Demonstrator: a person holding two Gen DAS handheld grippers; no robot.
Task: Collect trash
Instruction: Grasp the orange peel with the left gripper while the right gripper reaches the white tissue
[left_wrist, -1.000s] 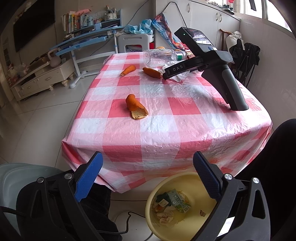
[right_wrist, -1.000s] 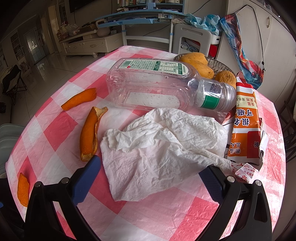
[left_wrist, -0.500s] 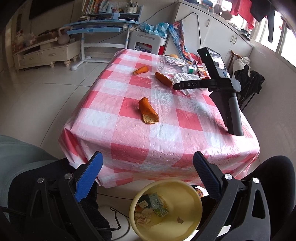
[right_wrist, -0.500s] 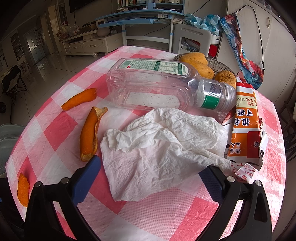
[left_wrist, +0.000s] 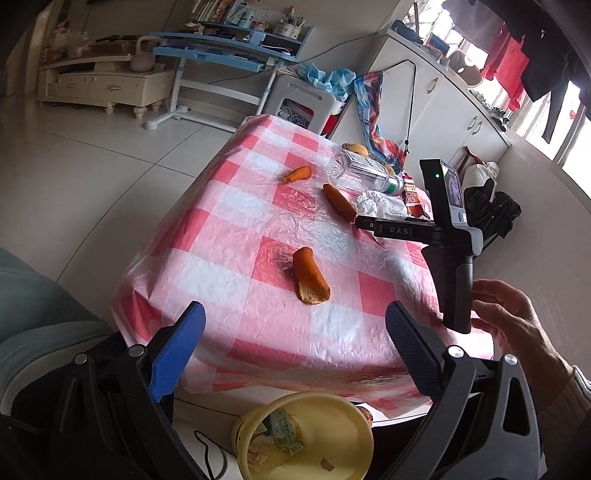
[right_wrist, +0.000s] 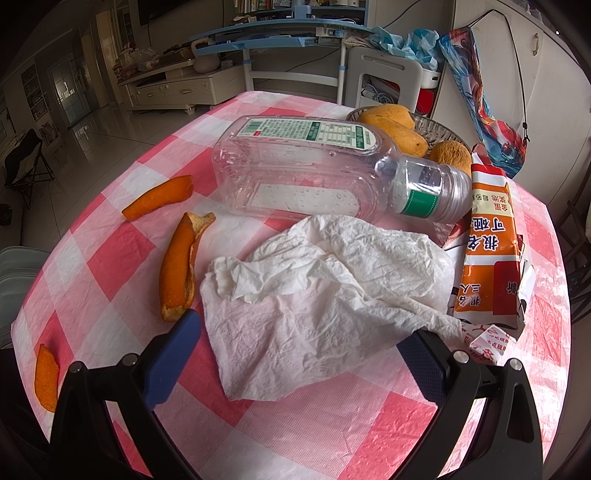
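My left gripper (left_wrist: 291, 347) is open and empty, off the table's near edge, above a yellow trash bowl (left_wrist: 343, 417) holding scraps. An orange peel (left_wrist: 310, 280) lies on the checked tablecloth (left_wrist: 236, 236) ahead of it. My right gripper (right_wrist: 295, 360) is open over the table, straddling the near edge of a crumpled white tissue (right_wrist: 314, 291). Behind the tissue lie an empty clear plastic bottle (right_wrist: 314, 173), an orange snack wrapper (right_wrist: 487, 258) and more peels (right_wrist: 177, 266) (right_wrist: 159, 197) (right_wrist: 46, 376). The right gripper's body (left_wrist: 443, 236) shows in the left wrist view, with a bare hand (left_wrist: 517, 317) beside its handle.
A basket of fruit (right_wrist: 399, 129) stands at the table's far side. A white stool (left_wrist: 303, 107), blue desk (left_wrist: 221, 55) and cabinets (left_wrist: 443, 110) stand beyond. Grey trousers (left_wrist: 33, 317) show at the left, tiled floor around.
My left gripper has swung and tilted, so the table looks farther and rotated. A bare hand has appeared beside the right gripper's handle. The right gripper has stayed still over the tissue.
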